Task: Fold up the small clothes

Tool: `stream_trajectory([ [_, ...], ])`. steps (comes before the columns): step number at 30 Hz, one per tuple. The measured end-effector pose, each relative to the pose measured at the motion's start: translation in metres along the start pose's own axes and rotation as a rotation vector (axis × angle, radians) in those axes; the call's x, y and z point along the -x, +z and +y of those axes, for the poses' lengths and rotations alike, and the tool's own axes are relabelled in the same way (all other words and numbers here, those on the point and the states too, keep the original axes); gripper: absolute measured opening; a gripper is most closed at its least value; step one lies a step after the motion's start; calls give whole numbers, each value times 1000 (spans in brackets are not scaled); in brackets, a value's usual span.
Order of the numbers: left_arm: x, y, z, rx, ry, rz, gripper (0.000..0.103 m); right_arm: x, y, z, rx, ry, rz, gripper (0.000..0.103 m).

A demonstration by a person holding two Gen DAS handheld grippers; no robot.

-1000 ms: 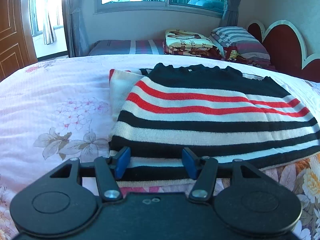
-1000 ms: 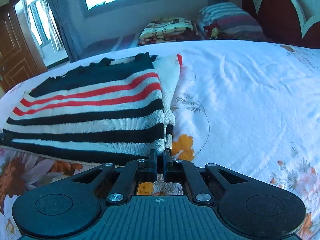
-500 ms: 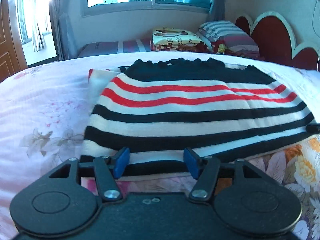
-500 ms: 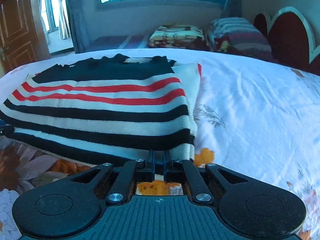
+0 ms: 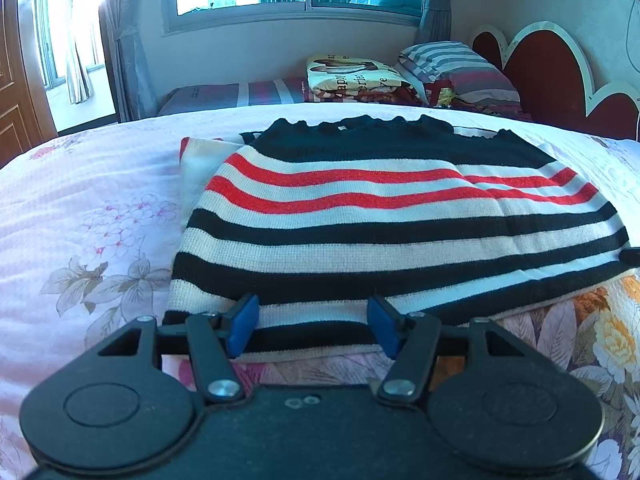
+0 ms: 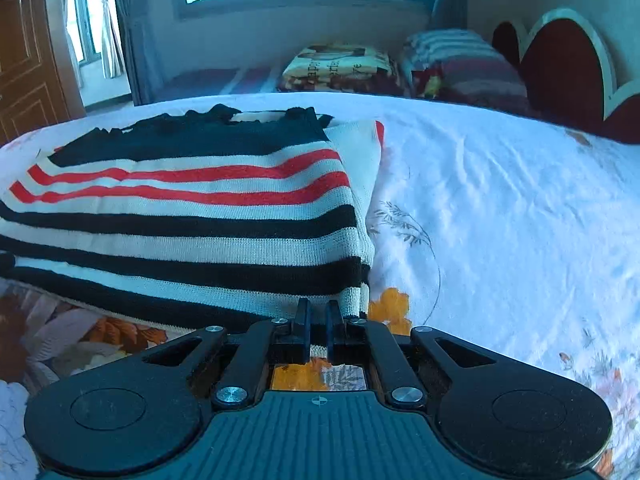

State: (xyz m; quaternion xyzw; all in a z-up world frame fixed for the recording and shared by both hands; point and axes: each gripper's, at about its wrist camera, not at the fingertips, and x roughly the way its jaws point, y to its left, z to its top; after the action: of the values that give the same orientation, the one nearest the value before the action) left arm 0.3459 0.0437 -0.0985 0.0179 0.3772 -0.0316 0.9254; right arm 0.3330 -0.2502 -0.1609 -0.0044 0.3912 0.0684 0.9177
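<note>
A striped knit sweater (image 5: pixel 380 216), black, cream and red, lies flat on the floral bedsheet with its sleeves folded in. It also shows in the right wrist view (image 6: pixel 192 208). My left gripper (image 5: pixel 312 326) is open, its blue pads straddling the sweater's near hem close to the left corner. My right gripper (image 6: pixel 318 330) is shut on the near right corner of the hem. The tip of the other gripper shows at the right edge of the left wrist view (image 5: pixel 632 256).
The bed (image 6: pixel 520 220) stretches wide to the right of the sweater. Folded blankets (image 5: pixel 352 76) and a striped pillow (image 5: pixel 460 68) sit at the far side by the red headboard (image 5: pixel 552 72). A wooden door (image 6: pixel 28 60) stands at left.
The left gripper has drifted over the hem: to the right, then back toward the left corner, staying open. The right gripper stayed shut on the hem corner and turned slightly.
</note>
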Motion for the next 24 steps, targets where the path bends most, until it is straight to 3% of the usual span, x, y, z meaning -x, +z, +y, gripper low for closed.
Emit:
stream_trajectory([
  [11,6,6,13,63,-22,23,60,1,11,0,-10,-6,42,5],
  [14,35,1,26,118,24,-33,61,30,14,-3,-41,31,-51,5],
  [16,51,-11,41,222,5,-52,61,40,14,0,-47,54,-53,5],
  [19,56,-31,62,426,-81,-32,49,48,12,6,-84,107,-64,5],
  [21,45,-44,77,604,-175,-16,41,47,12,12,-119,155,-65,4],
  [24,24,-49,97,817,-270,-69,41,44,17,27,-139,209,-71,4],
])
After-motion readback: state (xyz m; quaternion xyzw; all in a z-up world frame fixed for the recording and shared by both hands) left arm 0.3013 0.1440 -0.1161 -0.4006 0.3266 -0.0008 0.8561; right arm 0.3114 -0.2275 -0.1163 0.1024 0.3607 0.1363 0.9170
